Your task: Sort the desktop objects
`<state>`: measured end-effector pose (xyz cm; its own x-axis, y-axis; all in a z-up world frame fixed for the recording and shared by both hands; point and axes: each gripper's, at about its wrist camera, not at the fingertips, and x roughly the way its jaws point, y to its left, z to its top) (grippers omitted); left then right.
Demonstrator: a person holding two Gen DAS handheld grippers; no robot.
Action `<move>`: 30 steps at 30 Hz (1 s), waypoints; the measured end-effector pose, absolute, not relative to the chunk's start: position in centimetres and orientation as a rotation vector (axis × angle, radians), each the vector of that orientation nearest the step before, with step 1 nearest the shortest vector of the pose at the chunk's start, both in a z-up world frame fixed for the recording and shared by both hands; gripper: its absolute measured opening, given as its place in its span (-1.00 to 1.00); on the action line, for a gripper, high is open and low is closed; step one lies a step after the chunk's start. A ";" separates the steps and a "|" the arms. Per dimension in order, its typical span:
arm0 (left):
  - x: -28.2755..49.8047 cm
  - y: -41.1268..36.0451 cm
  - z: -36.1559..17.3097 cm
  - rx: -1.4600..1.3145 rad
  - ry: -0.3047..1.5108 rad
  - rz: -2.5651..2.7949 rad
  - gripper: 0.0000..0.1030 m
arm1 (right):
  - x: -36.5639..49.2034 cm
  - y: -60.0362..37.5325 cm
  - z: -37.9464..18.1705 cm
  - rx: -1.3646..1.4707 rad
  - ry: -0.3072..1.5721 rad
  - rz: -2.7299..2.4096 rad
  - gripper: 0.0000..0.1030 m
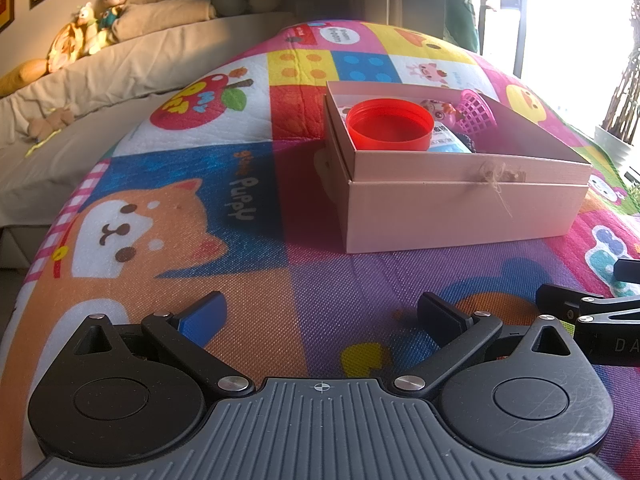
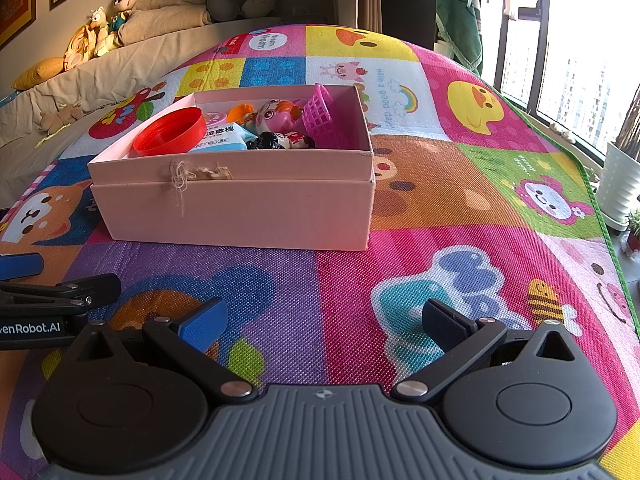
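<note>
A pink cardboard box [image 1: 460,212] [image 2: 240,212] sits on the colourful play mat. Inside lie a red round lid [image 1: 390,124] [image 2: 170,132], a pink mesh basket [image 1: 478,110] [image 2: 322,116], a pig figure [image 2: 278,114], a blue wipes pack [image 2: 222,138], an orange piece [image 2: 240,111] and a small black-and-white figure [image 2: 272,141]. My left gripper [image 1: 320,316] hangs open over the mat in front of the box, holding nothing. My right gripper [image 2: 324,320] is open too, empty, just right of the left one. Each gripper's fingers show at the edge of the other's view.
The play mat [image 2: 460,208] covers the whole work surface. A bed with beige bedding [image 1: 100,76] and plush toys [image 2: 108,20] runs along the left. A window and a white plant pot [image 2: 620,184] stand at the right beyond the mat's edge.
</note>
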<state>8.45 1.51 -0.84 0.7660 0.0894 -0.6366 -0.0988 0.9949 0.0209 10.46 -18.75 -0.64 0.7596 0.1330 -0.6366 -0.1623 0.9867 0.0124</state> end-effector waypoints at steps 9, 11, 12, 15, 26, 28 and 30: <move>8.5 1.6 -0.8 -0.019 0.691 0.101 1.00 | 10.5 -18.5 -0.7 -0.044 0.690 0.161 1.00; 8.5 1.6 -0.9 -0.020 0.692 0.100 1.00 | 10.5 -18.6 -0.7 -0.044 0.690 0.161 1.00; 8.5 1.6 -0.9 -0.020 0.692 0.099 1.00 | 10.5 -18.5 -0.7 -0.044 0.690 0.161 1.00; 8.5 1.5 -0.8 -0.013 0.694 0.103 1.00 | 10.5 -18.5 -0.7 -0.044 0.689 0.161 1.00; 5.9 0.9 -0.4 -0.050 0.749 0.167 1.00 | 10.5 -18.6 -0.7 -0.044 0.689 0.161 1.00; 4.9 0.6 -0.3 -0.052 0.749 0.178 1.00 | 10.5 -18.6 -0.7 -0.044 0.689 0.161 1.00; 4.6 0.4 -0.2 -0.056 0.756 0.187 1.00 | 10.5 -18.5 -0.7 -0.044 0.689 0.161 1.00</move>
<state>4.56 0.45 -0.24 0.7118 0.1483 -0.6866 -0.1884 0.9819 0.0168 10.47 -18.53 -0.68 0.7599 0.1330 -0.6363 -0.1622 0.9867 0.0125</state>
